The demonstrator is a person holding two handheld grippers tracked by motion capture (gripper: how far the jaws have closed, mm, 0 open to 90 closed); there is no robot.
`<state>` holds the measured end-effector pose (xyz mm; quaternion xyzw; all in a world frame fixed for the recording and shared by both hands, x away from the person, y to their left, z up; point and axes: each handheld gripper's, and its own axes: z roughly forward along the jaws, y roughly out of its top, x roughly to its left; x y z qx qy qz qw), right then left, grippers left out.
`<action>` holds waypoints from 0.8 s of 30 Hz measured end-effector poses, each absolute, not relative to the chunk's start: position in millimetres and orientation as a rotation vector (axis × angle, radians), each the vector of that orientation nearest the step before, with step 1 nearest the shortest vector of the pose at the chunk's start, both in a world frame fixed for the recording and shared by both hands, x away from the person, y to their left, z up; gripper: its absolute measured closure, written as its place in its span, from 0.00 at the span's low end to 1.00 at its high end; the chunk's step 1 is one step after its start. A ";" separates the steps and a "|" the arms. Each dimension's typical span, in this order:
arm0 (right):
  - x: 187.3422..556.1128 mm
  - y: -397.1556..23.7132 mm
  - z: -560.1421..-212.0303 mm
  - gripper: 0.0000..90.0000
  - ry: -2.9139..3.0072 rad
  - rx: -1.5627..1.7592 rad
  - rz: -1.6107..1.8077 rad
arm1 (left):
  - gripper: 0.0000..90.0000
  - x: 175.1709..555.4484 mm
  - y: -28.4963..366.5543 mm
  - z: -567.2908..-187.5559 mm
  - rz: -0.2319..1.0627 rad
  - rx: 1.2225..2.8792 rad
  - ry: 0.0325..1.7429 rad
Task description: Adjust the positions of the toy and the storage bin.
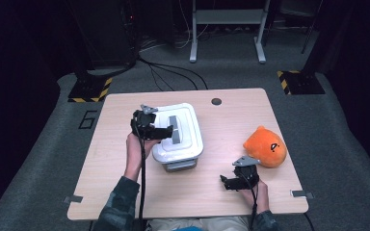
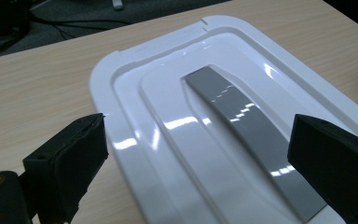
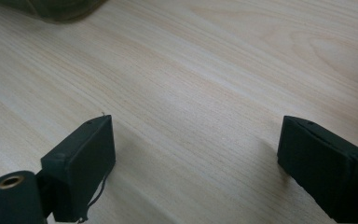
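— Where's the box (image 1: 178, 136) sitting on the table (image 1: 231, 115)?
— Mid-table, toward the left edge, left gripper (image 1: 166, 131) over its lid (image 2: 223, 121)!
— And the plush toy (image 1: 265, 147)?
— By the right edge, right gripper (image 1: 227, 182) at the near edge beside it.

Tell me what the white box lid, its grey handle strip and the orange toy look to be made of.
White box lid: likely hard plastic, glossy, with sharp light reflections and moulded ridges.
Grey handle strip: seemingly smooth plastic too, shiny, catching dotted highlights.
Orange toy: probably soft plush fabric, matt and rounded, no shine; too small to be sure.
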<state>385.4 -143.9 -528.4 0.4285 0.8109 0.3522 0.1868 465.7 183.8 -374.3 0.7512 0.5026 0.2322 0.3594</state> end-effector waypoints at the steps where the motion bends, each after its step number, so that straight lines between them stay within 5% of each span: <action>1: 385.6 -144.0 -528.4 0.12 2.283 1.205 0.993 | 0.05 468.5 178.6 -375.6 0.586 1.947 1.295; 11: 385.9 -144.9 -528.3 0.14 2.275 1.210 0.999 | 0.19 479.5 152.8 -381.2 0.574 2.039 1.273; 14: 385.8 -144.9 -528.3 0.14 2.275 1.213 0.999 | 0.34 480.9 149.4 -385.9 0.566 2.067 1.279; 19: 385.8 -145.1 -528.3 0.15 2.274 1.214 1.003 | 0.41 478.9 146.3 -386.9 0.595 2.085 1.260; 21: 385.9 -145.2 -528.3 0.15 2.273 1.211 1.003 | 0.51 478.4 146.0 -387.0 0.553 2.081 1.252; 24: 385.6 -145.3 -528.2 0.15 2.276 1.210 1.003 | 0.51 479.0 148.4 -387.3 0.535 2.073 1.256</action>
